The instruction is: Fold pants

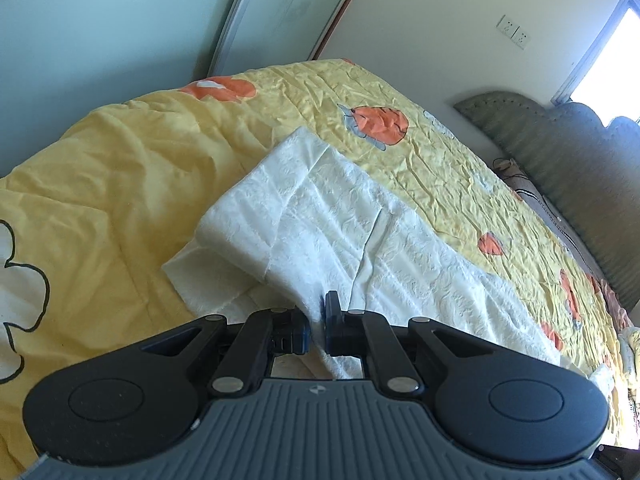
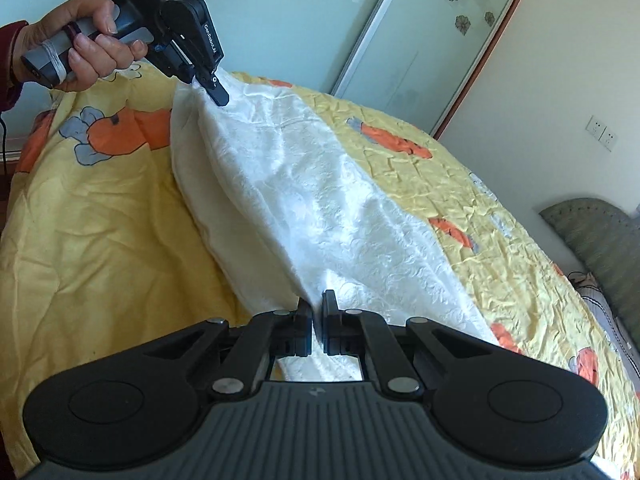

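Note:
White textured pants (image 1: 332, 224) lie stretched over a yellow bedspread (image 1: 120, 184). My left gripper (image 1: 318, 320) is shut on an edge of the white cloth, which runs up between its fingers. In the right wrist view the pants (image 2: 312, 208) hang taut between both tools. My right gripper (image 2: 317, 320) is shut on the near end of the cloth. At the upper left of that view, the left gripper (image 2: 214, 88) pinches the far corner, held by a person's hand (image 2: 88, 44). A folded layer of the pants shows at the far end in the left wrist view.
The bedspread (image 2: 100, 240) carries orange and grey cartoon prints and is wrinkled. A green padded headboard (image 1: 580, 184) stands at the right. Sliding wardrobe doors (image 2: 420, 40) and a wall with sockets (image 2: 602, 132) rise behind the bed.

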Available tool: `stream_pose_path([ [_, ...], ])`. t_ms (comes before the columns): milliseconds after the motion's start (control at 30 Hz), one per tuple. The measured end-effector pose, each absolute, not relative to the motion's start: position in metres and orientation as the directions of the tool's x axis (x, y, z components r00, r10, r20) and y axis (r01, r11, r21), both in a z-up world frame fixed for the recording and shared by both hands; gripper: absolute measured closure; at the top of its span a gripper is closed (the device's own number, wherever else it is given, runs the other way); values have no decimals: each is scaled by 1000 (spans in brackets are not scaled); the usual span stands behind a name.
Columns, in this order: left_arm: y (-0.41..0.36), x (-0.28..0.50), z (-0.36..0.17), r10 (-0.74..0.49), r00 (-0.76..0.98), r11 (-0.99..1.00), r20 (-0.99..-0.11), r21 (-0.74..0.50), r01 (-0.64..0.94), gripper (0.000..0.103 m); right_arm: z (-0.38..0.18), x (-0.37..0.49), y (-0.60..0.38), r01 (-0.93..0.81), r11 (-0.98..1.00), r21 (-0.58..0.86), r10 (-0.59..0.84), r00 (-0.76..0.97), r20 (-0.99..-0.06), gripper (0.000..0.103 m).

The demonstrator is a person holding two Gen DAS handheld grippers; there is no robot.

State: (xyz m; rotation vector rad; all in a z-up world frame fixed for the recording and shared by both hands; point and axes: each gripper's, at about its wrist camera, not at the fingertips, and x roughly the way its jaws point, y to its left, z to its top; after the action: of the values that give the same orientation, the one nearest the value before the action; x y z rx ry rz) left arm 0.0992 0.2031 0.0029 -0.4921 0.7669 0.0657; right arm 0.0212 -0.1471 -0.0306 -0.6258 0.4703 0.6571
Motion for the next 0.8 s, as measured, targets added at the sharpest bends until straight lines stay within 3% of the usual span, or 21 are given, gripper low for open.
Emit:
stream_pose_path([
  [333,184,100,3,-30,704,932,-709,-275,-236,93,-45,14,-150,-708,631,-318,428,659,-618,98],
  [367,182,100,2,-12,697,937,-717,-251,-242,82,-49,17,-151,-710,638,-299,429,650,-627,98],
  [467,184,99,8,-2,683,938,-730,-239,-253,71,-49,20,-154,-696,670,-256,437,650,-622,97],
  [633,187,85,32,42,668,939,-743,-199,-280,69,-24,3,-180,-702,680,-209,479,642,-598,92],
  [700,177,83,43,50,680,950,-732,-176,-259,69,-12,3,-208,-647,751,-130,482,673,-562,91],
  [800,143,88,57,27,718,980,-696,-121,-155,65,-11,10,-259,-458,888,-49,363,761,-538,91],
])
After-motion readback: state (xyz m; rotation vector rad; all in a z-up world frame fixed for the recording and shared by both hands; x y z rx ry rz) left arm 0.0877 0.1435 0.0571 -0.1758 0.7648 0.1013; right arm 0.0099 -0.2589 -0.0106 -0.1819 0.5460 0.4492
